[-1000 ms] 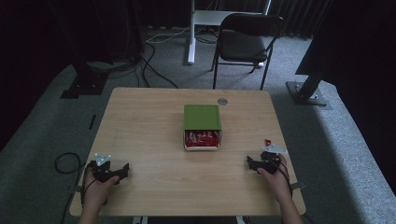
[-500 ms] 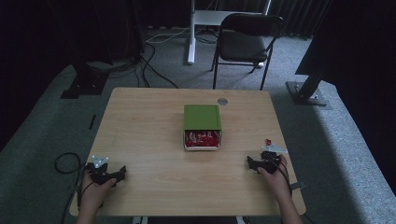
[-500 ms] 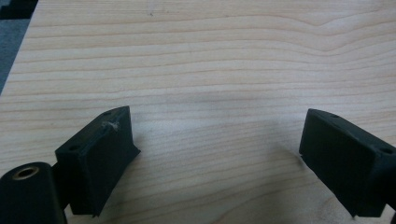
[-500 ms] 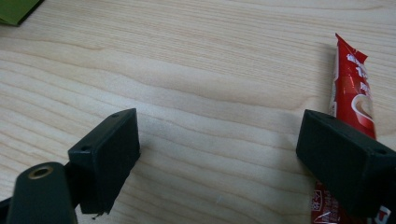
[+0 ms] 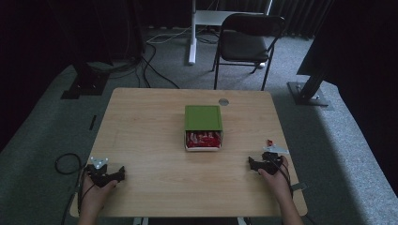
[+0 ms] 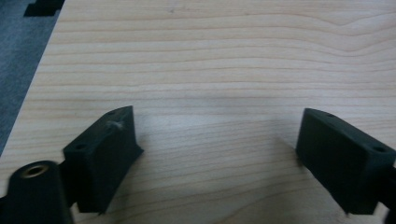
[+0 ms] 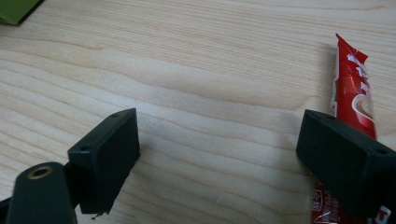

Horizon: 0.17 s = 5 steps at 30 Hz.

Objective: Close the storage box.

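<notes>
Black hand-held gripper (image 5: 121, 174), boxy jaws.

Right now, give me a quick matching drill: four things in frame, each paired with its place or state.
Things:
1. green box
2. loose red packet
3. left gripper
4. folding chair

Places or states:
A. on the floor beyond the table
B. open, bare wood between the jaws
C. mid-table, red packets showing at its open near end
D. flat on the table beside the right gripper, partly behind one jaw

Pairs: 1-C, 2-D, 3-B, 4-A
</notes>
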Available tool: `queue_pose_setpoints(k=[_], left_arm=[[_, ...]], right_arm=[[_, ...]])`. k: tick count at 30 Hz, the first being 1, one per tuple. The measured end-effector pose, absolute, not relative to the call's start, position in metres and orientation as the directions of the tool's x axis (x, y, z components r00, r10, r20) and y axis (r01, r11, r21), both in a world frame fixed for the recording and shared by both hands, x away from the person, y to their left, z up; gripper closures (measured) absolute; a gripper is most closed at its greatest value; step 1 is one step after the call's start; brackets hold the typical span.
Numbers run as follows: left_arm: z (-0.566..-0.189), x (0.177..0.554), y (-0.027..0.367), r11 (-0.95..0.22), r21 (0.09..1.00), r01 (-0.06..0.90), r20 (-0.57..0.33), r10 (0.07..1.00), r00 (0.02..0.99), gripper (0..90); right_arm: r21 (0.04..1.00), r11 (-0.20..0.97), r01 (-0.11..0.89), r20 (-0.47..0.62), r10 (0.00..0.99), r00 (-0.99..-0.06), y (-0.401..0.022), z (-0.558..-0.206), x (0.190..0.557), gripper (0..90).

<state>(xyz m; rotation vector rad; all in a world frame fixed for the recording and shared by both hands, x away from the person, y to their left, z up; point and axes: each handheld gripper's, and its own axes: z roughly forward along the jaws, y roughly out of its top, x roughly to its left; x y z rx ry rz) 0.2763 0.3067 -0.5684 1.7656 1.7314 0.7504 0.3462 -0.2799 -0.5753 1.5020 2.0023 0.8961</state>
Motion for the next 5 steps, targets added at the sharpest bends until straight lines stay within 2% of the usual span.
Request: queue_pose_setpoints(k=[5], left_arm=[[-0.5685,0.2765,0.3067,-0.017,0.721,0.693,0.013,1.0,0.01,9.5]], right_arm=[[0.741,0.184,0.646,0.009,0.959,-0.284,-0.2798,-0.5753,0.3461,12.4]])
